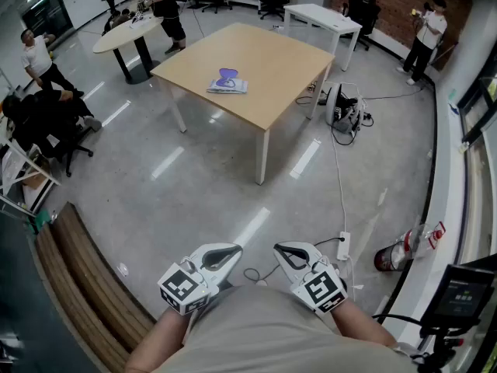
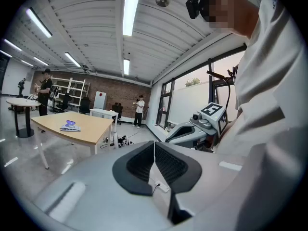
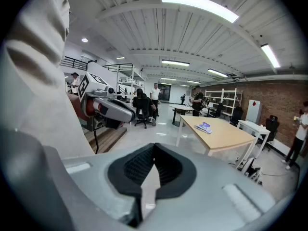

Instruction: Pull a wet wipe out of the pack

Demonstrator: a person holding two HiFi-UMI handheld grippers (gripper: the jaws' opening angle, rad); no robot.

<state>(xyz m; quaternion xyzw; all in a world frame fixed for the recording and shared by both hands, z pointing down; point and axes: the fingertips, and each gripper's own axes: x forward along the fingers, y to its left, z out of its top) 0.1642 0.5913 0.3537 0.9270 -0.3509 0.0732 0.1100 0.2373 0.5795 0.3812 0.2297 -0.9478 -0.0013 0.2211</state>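
Note:
The wet wipe pack (image 1: 227, 82), flat with a purple top, lies on a light wooden table (image 1: 272, 68) far ahead of me across the floor. It also shows small in the left gripper view as the pack (image 2: 70, 126), and in the right gripper view as the pack (image 3: 205, 127). Both grippers are held close to the person's body, far from the table. My left gripper (image 1: 230, 253) is shut with nothing between its jaws, its tips (image 2: 154, 143) meeting. My right gripper (image 1: 281, 252) is likewise shut and empty, tips (image 3: 154, 146) together.
A wooden bench (image 1: 85, 286) curves at my lower left. A power strip (image 1: 342, 245) and cables lie on the floor at the right, near a red extinguisher (image 1: 392, 253). A round table (image 1: 128, 33), a white table (image 1: 322, 15), chairs and several people stand round the room.

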